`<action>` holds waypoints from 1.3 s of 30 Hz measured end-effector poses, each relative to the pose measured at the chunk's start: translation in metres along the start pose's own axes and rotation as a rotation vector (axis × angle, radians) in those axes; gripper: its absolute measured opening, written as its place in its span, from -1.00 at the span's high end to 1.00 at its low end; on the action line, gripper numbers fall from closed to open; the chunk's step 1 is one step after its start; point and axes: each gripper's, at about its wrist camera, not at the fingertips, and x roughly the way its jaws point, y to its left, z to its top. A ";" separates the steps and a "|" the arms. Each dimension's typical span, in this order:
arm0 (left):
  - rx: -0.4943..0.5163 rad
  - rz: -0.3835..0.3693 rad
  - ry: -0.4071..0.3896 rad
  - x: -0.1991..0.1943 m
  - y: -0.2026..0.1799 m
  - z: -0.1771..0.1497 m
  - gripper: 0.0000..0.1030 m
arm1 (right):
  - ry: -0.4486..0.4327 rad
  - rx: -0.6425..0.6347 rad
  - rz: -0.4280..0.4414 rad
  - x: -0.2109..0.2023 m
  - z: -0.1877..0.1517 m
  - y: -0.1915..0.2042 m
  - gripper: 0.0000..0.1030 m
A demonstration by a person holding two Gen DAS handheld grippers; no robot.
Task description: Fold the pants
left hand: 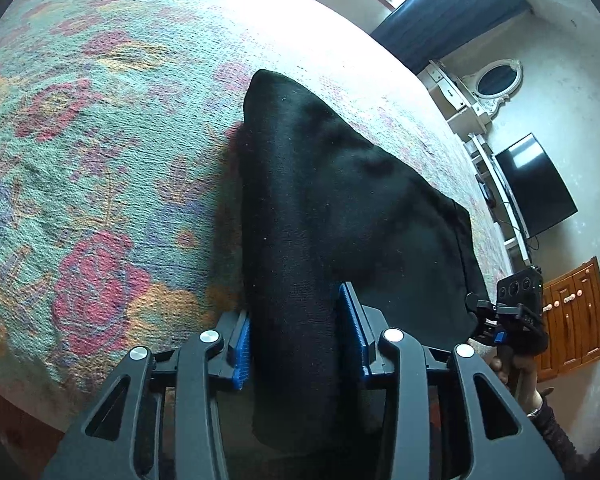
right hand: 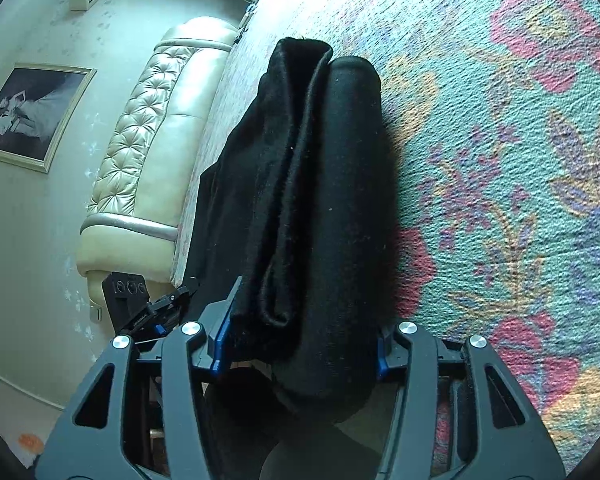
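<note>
Black pants lie bunched on a flowered bedspread. My left gripper is shut on a thick fold of the pants, its blue pads pressed on both sides of the cloth. My right gripper is shut on another thick folded bundle of the pants, with several layers showing between its blue pads. Each gripper appears in the other's view: the right one at the bed's edge, the left one beside the pants. The cloth hides the fingertips.
The bedspread covers a wide bed. A cream tufted headboard stands at one end. A dark TV, white shelves and a wooden cabinet stand along the wall beyond the bed's edge.
</note>
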 end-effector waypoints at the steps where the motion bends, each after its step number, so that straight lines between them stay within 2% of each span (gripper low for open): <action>1: -0.014 -0.020 -0.005 -0.004 0.004 0.001 0.13 | 0.001 -0.008 -0.008 -0.002 0.002 0.001 -0.08; 3: -0.023 -0.038 -0.025 -0.009 0.009 0.005 0.02 | -0.014 -0.019 -0.013 -0.007 0.008 0.002 -0.18; 7: -0.030 -0.066 -0.074 -0.007 0.017 0.026 0.01 | -0.053 0.003 -0.005 -0.009 0.031 -0.005 -0.34; 12: -0.013 -0.048 -0.069 0.025 0.018 0.068 0.00 | -0.144 0.046 0.029 0.002 0.070 -0.014 -0.45; 16: 0.004 -0.019 -0.040 0.058 0.018 0.098 -0.01 | -0.110 0.040 0.026 0.025 0.103 -0.014 -0.49; 18: -0.018 -0.045 -0.003 0.075 0.024 0.106 -0.26 | -0.086 0.026 0.027 0.035 0.113 -0.011 -0.54; 20: -0.028 -0.078 0.018 0.084 0.028 0.110 -0.27 | -0.041 -0.015 0.024 0.046 0.116 -0.004 -0.54; 21: -0.018 -0.083 0.014 0.085 0.029 0.111 -0.19 | -0.021 -0.047 0.003 0.051 0.115 0.001 -0.31; 22: 0.012 -0.071 0.009 0.084 0.026 0.110 -0.02 | -0.001 -0.067 -0.018 0.056 0.114 0.004 0.17; 23: 0.044 -0.036 0.008 0.085 0.023 0.109 0.13 | 0.004 -0.070 -0.020 0.060 0.112 0.004 0.23; 24: 0.071 -0.010 0.004 0.086 0.019 0.108 0.19 | -0.009 -0.070 -0.013 0.059 0.111 0.003 0.30; 27: 0.112 0.043 -0.020 0.086 0.008 0.108 0.32 | -0.044 -0.097 -0.010 0.055 0.110 0.007 0.40; 30: 0.098 0.052 -0.031 0.087 0.006 0.117 0.40 | -0.073 -0.130 -0.021 0.051 0.113 0.012 0.44; 39: 0.158 0.108 -0.066 0.099 0.001 0.155 0.41 | -0.120 -0.123 -0.003 0.064 0.152 0.013 0.46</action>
